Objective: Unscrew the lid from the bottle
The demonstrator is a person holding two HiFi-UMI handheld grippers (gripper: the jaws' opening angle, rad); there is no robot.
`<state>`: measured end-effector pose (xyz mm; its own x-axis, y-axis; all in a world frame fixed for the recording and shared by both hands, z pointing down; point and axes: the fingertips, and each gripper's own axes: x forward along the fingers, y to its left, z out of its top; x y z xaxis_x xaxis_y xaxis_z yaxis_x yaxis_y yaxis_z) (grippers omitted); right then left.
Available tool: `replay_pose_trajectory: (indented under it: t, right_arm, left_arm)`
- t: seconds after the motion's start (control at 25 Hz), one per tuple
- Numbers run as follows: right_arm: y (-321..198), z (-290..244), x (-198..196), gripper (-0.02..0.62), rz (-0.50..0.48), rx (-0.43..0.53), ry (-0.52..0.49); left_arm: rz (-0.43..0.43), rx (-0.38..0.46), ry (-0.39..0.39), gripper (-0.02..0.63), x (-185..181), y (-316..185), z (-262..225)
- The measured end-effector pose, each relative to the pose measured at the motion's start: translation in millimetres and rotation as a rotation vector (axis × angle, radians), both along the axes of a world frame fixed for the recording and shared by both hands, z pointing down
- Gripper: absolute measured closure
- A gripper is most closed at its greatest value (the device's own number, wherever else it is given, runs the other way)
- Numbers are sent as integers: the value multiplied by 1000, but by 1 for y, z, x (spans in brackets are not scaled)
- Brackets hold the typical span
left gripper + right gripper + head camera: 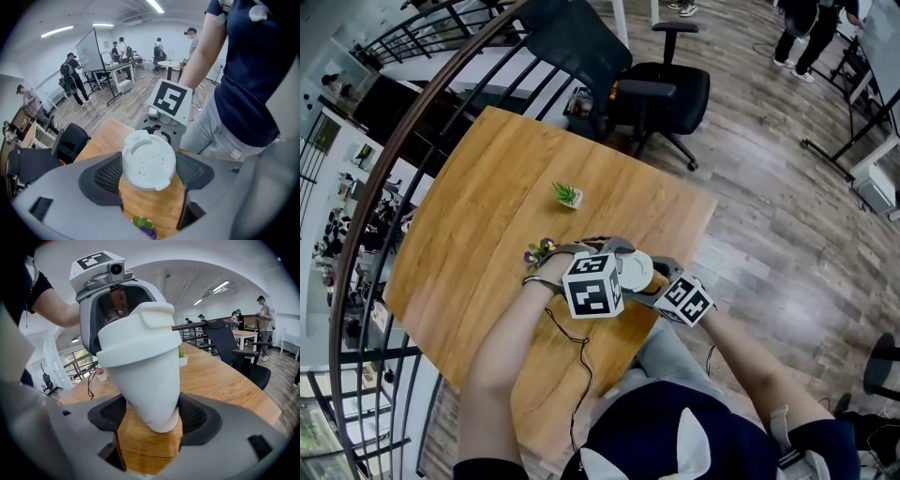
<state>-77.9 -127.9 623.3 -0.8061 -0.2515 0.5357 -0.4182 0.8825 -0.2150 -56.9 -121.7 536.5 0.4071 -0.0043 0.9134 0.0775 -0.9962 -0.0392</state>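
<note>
Right gripper (153, 420) on white bottle (143, 376), lid (136, 333) on

Your right gripper (152, 417) has the bottle (140, 371) between its jaws. Its lid (149, 160) sits between the jaws of your left gripper (623, 261). The table (478, 216) lies under both. A flower pot (540, 251) stands just beside the left gripper, and a small plant (567, 195) stands farther beyond it.

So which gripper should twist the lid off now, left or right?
Left, I'd say. The left gripper has its jaws on both sides of the lid from above, ready to turn it. The right gripper clamps the lower body of the bottle, anchoring it.
</note>
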Motion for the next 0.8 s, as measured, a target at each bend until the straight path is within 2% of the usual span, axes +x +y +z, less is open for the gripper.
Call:
replay_pose_trajectory:
  t: [0.16, 0.4, 0.52, 0.72, 0.8]
  right_arm:
    - [3, -2, 2, 250, 77, -12, -18]
    - [4, -1, 6, 265, 180, -17, -29]
    - [5, 0, 6, 268, 197, -24, -32]
    - [3, 1, 6, 272, 216, -18, -34]
    - [3, 1, 7, 273, 221, -19, -38]
  left_arm:
    - [-127, 0, 26, 259, 2, -1, -1]
    - [-406, 9, 53, 259, 1, -5, -2]
    - [-579, 21, 85, 259, 1, -9, -3]
    - [-935, 53, 118, 259, -2, -15, -3]
    - [-1011, 74, 134, 259, -2, -17, -3]
